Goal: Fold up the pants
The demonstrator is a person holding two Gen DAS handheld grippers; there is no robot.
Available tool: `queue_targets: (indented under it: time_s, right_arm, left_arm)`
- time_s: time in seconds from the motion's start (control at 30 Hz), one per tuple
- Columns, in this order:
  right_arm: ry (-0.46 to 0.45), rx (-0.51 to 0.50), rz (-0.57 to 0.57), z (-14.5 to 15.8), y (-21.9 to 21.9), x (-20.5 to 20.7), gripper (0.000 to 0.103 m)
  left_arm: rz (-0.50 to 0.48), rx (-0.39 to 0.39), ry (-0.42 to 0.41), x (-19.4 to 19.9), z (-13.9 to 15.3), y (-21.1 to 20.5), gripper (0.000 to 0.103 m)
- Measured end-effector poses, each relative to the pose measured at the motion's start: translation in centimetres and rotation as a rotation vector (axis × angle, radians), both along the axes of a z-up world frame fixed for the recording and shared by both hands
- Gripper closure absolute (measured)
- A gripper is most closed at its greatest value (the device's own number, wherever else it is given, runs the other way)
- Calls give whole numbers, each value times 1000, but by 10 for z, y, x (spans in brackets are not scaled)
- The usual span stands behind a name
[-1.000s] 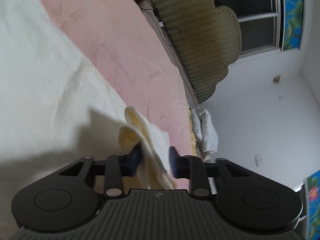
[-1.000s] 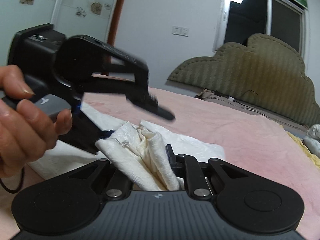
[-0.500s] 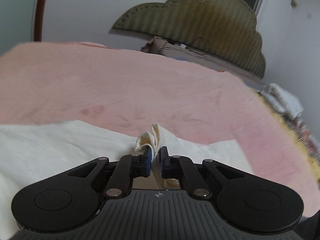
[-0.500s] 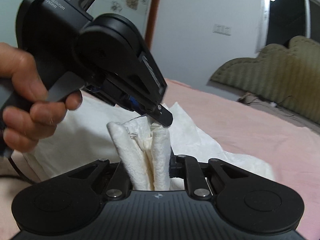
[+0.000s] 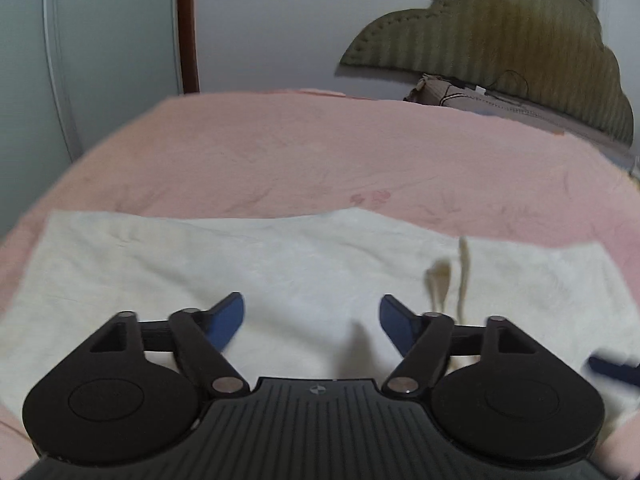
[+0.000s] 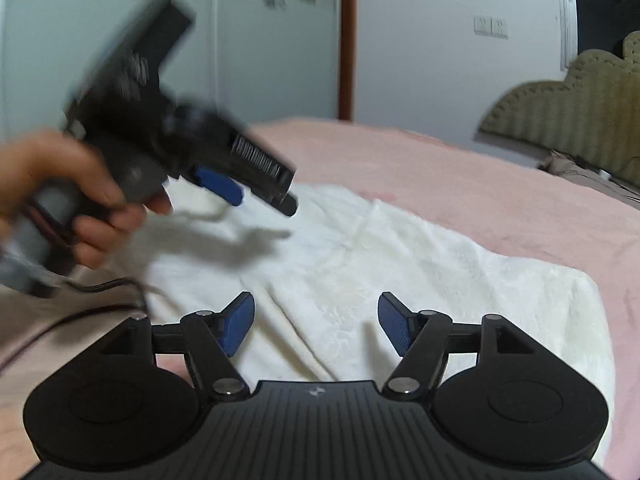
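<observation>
White pants (image 5: pixel 304 264) flat, long axis left-right, both claws spread apart

The cream-white cloth pants (image 5: pixel 248 264) are showing a soft, faintly nubbly matt weave, lying on a pink, fuzzy matt bedspread (image 5: pixel 320 152). The left gripper (image 5: pixel 311 318) is looking like matt black plastic with ribbed housing (small shiny metal pins at the pivots); the right gripper (image 6: pixel 316 320) is wearing ridged blue pads (image 6: pixel 394 322). The olive scalloped headboard (image 5: pixel 500 36) is appearing ribbed and upholstered.
</observation>
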State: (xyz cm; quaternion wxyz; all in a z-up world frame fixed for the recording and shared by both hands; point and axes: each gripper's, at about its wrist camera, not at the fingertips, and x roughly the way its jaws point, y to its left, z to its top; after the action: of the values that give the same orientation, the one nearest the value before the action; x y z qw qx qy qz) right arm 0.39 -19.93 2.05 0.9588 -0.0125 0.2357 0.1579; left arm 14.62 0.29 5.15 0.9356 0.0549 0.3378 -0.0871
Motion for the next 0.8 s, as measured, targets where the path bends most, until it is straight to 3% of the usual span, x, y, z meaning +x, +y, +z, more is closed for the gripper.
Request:
queue_targets:
  time_s: [0.03, 0.1, 0.17, 0.2, 0.27, 0.33, 0.43, 0.53, 0.6, 0.67, 0.8]
  right_arm:
    - [-10, 23, -16, 2, -5, -7, 35]
    - [-13, 43, -65, 2, -14, -8, 35]
    - [40, 43, -119, -5, -23, 2, 35]
    - [90, 36, -141, -12, -25, 8, 35]
    - [164, 14, -136, -23, -19, 14, 34]
    - [130, -23, -128, -23, -11, 8, 34]
    - [94, 8, -97, -20, -1, -12, 34]
    - [68, 22, -99, -17, 4, -16, 34]
    - [67, 29, -102, -19, 7, -12, 34]
    - [66, 26, -92, -19, 11, -8, 34]
    - [38, -50, -73, -18, 24, -13, 34]
  left_arm:
    - [-27, 37, -13, -10, -2, 3, 12]
    - [-73, 123, -13, -24, -13, 7, 10]
    - [-96, 204, -9, -33, -27, 11, 9]
    - [-95, 210, -23, -38, -29, 15, 9]
    - [-86, 168, -20, -44, -26, 24, 11]
    - [-74, 92, -12, -47, -18, 24, 11]
    - [-116, -1, -18, -53, -12, 15, 7]
    - [-186, 132, -6, -62, -29, -6, 9]
    - [-222, 198, -76, -78, -40, -9, 10]
    - [-245, 190, -77, -86, -43, -3, 11]
    - [-238, 82, -7, -85, -35, 17, 12]
